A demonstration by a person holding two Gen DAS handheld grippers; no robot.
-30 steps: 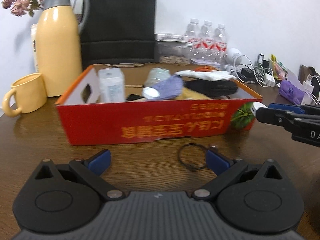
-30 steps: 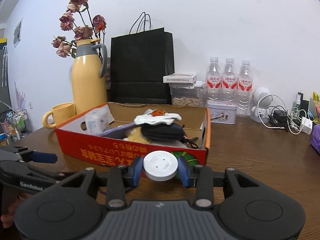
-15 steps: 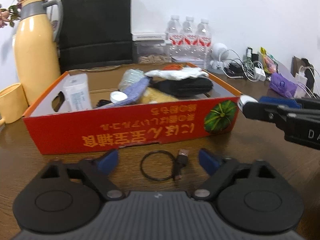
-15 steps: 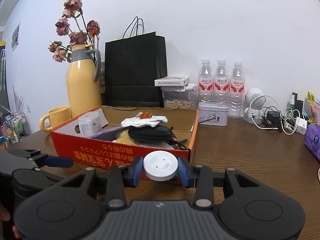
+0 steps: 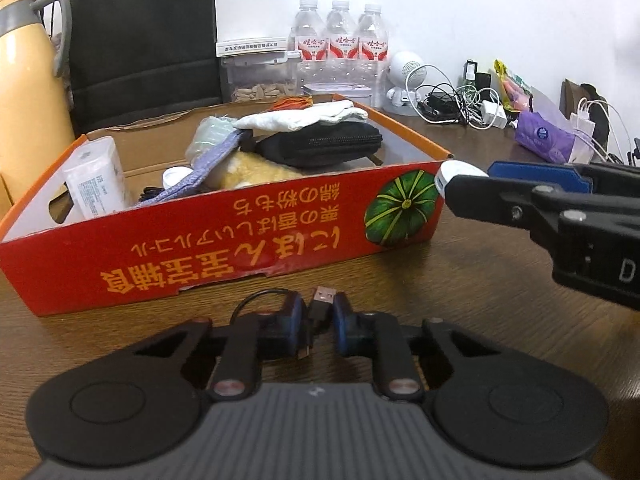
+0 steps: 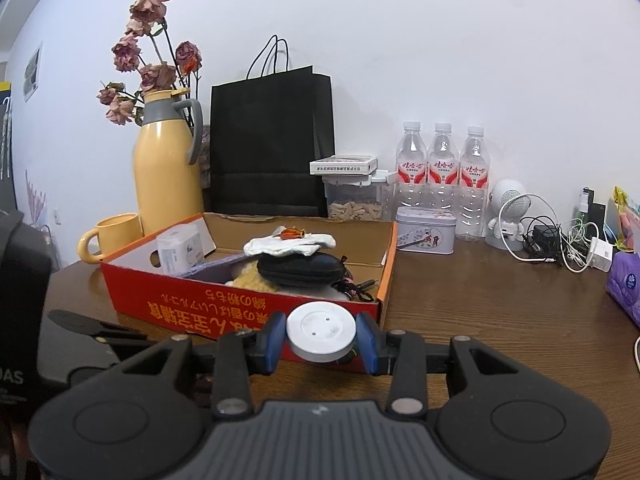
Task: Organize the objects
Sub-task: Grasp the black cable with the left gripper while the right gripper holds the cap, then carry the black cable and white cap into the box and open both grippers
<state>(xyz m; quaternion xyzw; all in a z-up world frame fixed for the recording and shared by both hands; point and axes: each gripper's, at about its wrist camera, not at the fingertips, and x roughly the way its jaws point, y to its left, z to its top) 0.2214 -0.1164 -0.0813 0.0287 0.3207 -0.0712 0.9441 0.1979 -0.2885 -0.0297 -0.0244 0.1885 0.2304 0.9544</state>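
My left claw (image 5: 313,326) pinches the black USB cable (image 5: 320,308) low over the brown wooden surface (image 5: 460,292), near the red cardboard box (image 5: 224,240). My right claw (image 6: 322,342) clamps a white round disc (image 6: 321,334).

my left gripper (image 5: 316,322) pinches a black usb cable (image 5: 320,304) on the wooden table (image 5: 460,300), just before the red cardboard box (image 5: 224,240).

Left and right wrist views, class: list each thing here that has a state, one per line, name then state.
left gripper: shut on the USB cable
USB cable: gripped, loop on table
right gripper: shut on the white disc
white disc: held outside the box
red box: open-topped, partly filled
black pouch: zipped, under white cloth
water bottles: upright, capped
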